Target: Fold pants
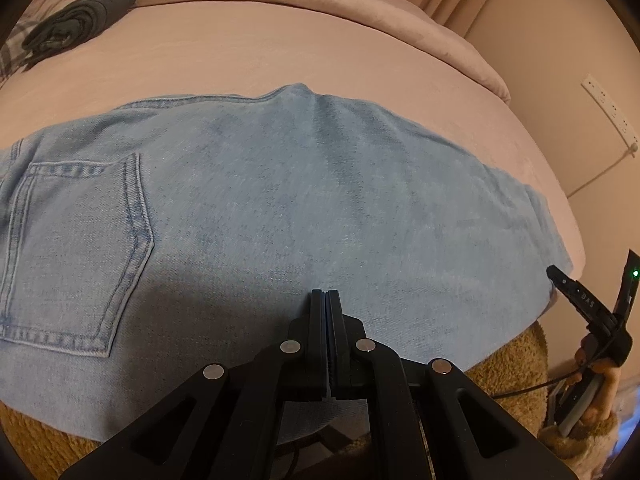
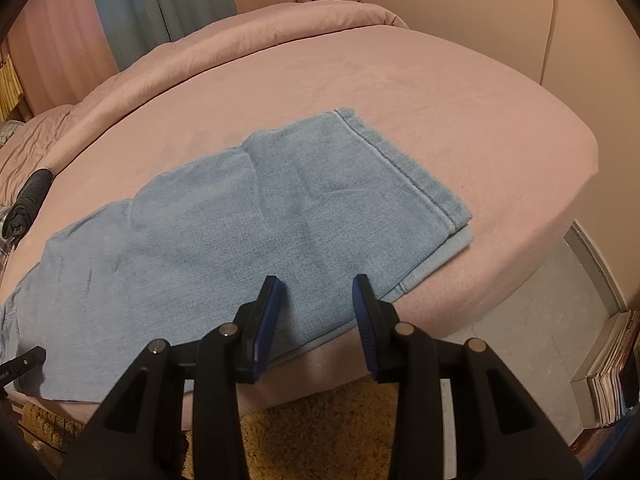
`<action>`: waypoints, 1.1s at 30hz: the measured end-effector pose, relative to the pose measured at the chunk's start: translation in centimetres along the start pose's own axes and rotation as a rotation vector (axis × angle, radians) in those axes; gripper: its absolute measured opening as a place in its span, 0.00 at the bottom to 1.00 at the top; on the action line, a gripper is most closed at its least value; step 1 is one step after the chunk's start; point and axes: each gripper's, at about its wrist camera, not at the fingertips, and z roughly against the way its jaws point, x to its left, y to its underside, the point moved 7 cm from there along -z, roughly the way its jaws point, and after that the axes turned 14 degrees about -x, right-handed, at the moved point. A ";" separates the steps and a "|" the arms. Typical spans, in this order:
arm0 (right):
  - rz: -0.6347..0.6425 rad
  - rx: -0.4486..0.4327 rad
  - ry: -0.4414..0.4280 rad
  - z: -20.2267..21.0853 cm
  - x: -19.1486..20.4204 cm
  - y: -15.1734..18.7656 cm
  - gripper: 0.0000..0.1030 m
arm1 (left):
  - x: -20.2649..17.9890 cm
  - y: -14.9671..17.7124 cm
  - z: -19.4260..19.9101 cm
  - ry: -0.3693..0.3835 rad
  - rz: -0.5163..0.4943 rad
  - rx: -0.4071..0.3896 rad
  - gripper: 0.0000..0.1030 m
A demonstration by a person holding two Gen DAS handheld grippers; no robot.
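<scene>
Light blue jeans (image 1: 280, 200) lie flat across the pink bed (image 1: 240, 52), folded lengthwise with a back pocket (image 1: 76, 248) facing up at the left. My left gripper (image 1: 325, 294) is shut over the jeans' near middle, with no cloth visible between its fingers. In the right wrist view the leg hems (image 2: 404, 176) lie stacked towards the bed's right end. My right gripper (image 2: 316, 282) stands open just above the near edge of the leg, nothing between its blue pads. A hand holds it at the right edge of the left wrist view.
A rolled dark grey garment (image 1: 76, 20) lies at the bed's far left. A pink duvet (image 2: 240, 44) is bunched along the far side. A brown shaggy rug (image 2: 320, 432) covers the floor below the near edge. Books (image 2: 612, 376) stand on the floor at right.
</scene>
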 end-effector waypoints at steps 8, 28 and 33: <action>0.004 0.012 0.003 0.0 0.0 -0.1 0.34 | 0.2 0.2 -0.3 0.022 0.028 0.002 0.06; 0.015 0.020 0.013 -0.5 0.2 -0.5 0.35 | 0.3 0.2 -0.2 0.019 0.032 0.002 0.06; 0.015 0.022 0.017 -0.6 0.2 -0.4 0.35 | 0.3 0.2 -0.2 0.019 0.034 0.002 0.06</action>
